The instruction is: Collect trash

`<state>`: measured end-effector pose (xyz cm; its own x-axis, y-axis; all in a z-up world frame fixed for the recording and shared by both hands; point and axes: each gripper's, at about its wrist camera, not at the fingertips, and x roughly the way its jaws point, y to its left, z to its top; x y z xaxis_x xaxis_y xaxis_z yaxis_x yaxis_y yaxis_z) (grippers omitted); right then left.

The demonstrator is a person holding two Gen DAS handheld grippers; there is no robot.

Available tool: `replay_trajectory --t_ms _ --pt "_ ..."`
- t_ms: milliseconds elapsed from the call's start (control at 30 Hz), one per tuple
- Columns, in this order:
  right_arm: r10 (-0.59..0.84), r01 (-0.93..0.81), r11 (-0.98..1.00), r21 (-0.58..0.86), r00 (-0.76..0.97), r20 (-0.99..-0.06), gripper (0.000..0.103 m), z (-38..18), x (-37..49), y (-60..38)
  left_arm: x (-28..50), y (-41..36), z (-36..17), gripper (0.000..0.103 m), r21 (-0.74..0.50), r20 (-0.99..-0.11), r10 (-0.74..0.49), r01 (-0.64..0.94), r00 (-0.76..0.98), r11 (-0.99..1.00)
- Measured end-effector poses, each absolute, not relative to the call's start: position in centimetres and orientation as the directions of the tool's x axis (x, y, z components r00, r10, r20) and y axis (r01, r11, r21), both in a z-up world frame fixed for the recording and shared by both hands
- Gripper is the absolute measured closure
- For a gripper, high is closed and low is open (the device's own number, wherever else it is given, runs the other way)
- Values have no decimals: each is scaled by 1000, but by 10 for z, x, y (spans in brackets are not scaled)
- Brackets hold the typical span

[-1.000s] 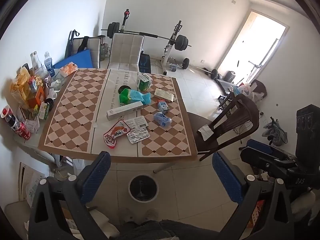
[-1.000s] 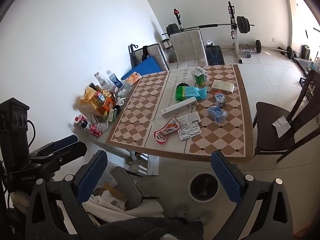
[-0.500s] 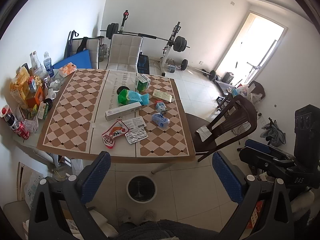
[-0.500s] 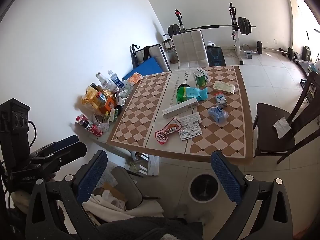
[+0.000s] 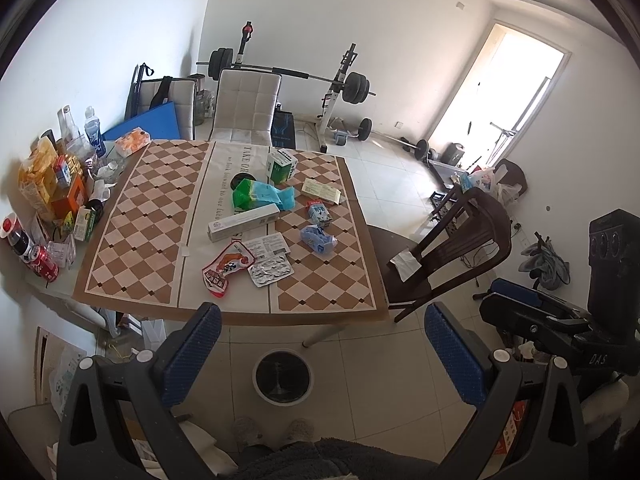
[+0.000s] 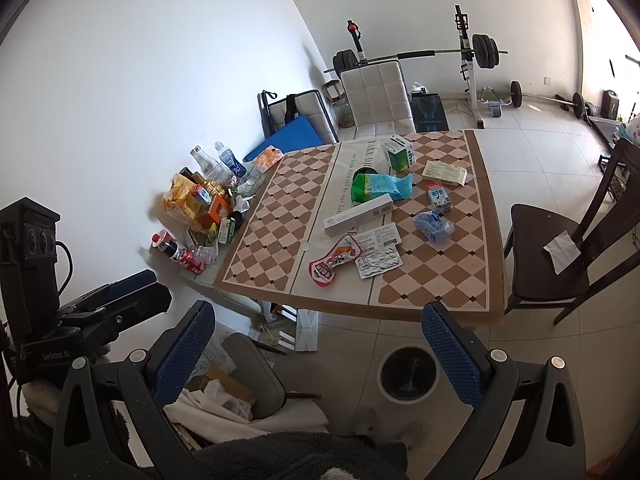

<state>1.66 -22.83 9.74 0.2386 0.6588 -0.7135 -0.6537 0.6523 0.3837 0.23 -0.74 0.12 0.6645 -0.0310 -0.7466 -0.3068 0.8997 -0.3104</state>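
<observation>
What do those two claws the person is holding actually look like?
Each claw is a black plastic frame with pale round screw caps and two fingers faced in blue dimpled pads. From the left claw you see the right claw marked "DAS"; the left reads "GenRobot.AI".

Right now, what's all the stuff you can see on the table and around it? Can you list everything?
table: 1, brown and cream checks, centre
long box: 1, white, mid-table
snack bag: 1, green and blue, behind the long box
carton: 1, green and white, far end
flat box: 1, pale, far right of table
milk carton: 1, small, blue and white, right side
crumpled wrapper: 1, blue, right side
red pouch: 1, red and white, near edge
blister pack: 1, silver, beside the red pouch
paper slip: 1, white, above the blister pack
bin: 1, white rim, on the floor below the near edge
dark chair: 1, brown, right of table
left gripper: 1, black with blue pads, open
right gripper: 1, same, open
</observation>
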Motion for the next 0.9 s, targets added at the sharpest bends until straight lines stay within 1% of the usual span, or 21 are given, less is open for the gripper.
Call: replay_trajectory --t_ms 100,133,500,900 --pt "659 -654 653 383 241 -712 0 98 16 -227 6 -11 3 0 -310 -745 -32 -304 666 901" --pt "660 -653 653 383 243 -711 0 99 17 -226 9 -24 18 0 -308 -745 -34 -299 666 903" --pt "663 -653 654 382 251 -705 0 107 13 -236 14 -32 30 0 -319 -737 -46 -287 675 903" --pt "665 -654 653 382 253 -703 0 109 12 -236 11 -31 27 0 -321 -733 -47 -284 678 903"
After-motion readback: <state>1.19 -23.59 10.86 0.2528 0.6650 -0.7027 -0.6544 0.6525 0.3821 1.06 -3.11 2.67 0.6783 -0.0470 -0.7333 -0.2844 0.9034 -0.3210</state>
